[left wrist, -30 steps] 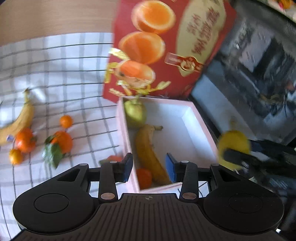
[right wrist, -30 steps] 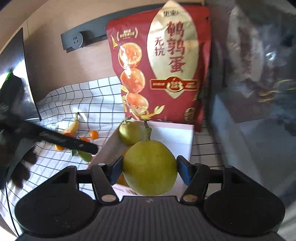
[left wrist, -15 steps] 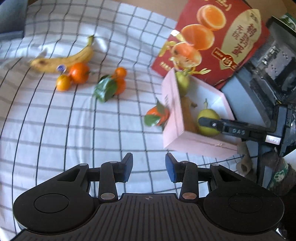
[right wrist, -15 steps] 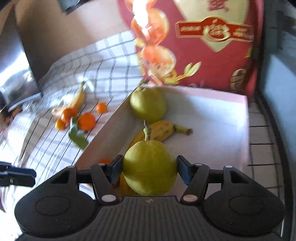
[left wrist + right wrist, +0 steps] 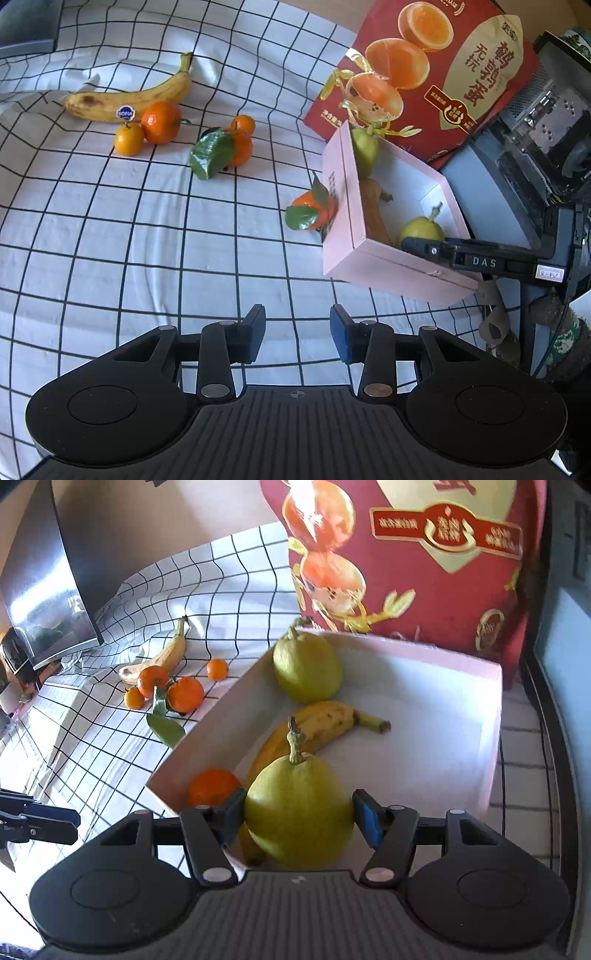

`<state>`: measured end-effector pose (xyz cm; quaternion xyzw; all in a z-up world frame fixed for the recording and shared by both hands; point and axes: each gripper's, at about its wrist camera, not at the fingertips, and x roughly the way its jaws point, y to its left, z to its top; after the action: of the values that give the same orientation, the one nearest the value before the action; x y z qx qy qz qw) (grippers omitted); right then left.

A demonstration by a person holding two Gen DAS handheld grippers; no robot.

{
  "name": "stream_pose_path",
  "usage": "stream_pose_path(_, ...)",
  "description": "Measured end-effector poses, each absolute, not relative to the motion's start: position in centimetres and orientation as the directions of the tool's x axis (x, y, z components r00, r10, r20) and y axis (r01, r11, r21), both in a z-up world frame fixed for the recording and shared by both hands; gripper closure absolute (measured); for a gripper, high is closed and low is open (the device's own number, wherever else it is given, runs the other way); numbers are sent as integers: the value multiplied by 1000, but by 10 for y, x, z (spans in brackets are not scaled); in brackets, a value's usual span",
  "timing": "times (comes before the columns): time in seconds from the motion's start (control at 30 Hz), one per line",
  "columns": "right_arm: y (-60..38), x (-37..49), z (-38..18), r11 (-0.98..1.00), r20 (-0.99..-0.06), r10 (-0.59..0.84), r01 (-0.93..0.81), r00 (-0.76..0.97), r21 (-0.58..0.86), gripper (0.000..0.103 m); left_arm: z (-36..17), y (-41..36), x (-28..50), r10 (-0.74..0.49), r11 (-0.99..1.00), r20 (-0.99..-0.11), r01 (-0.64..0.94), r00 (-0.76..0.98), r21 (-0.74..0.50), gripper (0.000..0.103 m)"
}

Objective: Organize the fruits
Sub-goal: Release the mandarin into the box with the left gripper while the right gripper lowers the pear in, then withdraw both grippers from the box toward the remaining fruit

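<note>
Right tool clamped on a green pear low inside the pink box, left tool apart and empty over the desk — risks bruising the banana underneath if released carelessly.

Parted left gripper fingers over checked cloth, pink box with pears beyond
</note>
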<state>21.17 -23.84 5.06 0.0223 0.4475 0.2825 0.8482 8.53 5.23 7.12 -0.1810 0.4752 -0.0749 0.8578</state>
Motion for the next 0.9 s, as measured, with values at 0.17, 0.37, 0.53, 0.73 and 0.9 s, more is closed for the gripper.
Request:
stream_pose_path(0.17, -236, 207, 49, 842, -758, 483, -470, 439, 264, 40, 70, 49, 85, -314, 922, -789, -28, 528, -385, 60)
stream_pose_path(0.37, -230, 212, 49, 845, -781, 460, -479, 423, 238, 39, 70, 44, 84, -323, 924, -790, -6, 522, -382, 60)
stream_pose_path(0.53, -229, 204, 64, 821, -763, 474, -534, 439, 203, 39, 69, 47, 83, -321, 922, -789, -16, 524, -386, 61)
stream_pose_path(0.73, -228, 194, 85, 826, -735, 477, -532, 482, 187, 39, 64, 48, 82, -316, 923, -797, -27, 515, -384, 60)
stream_pose_path(0.9, -219, 173, 108, 838, -690, 467, -525, 552, 147, 39, 58, 49, 86, -287, 937, -810, -26, 511, -349, 60)
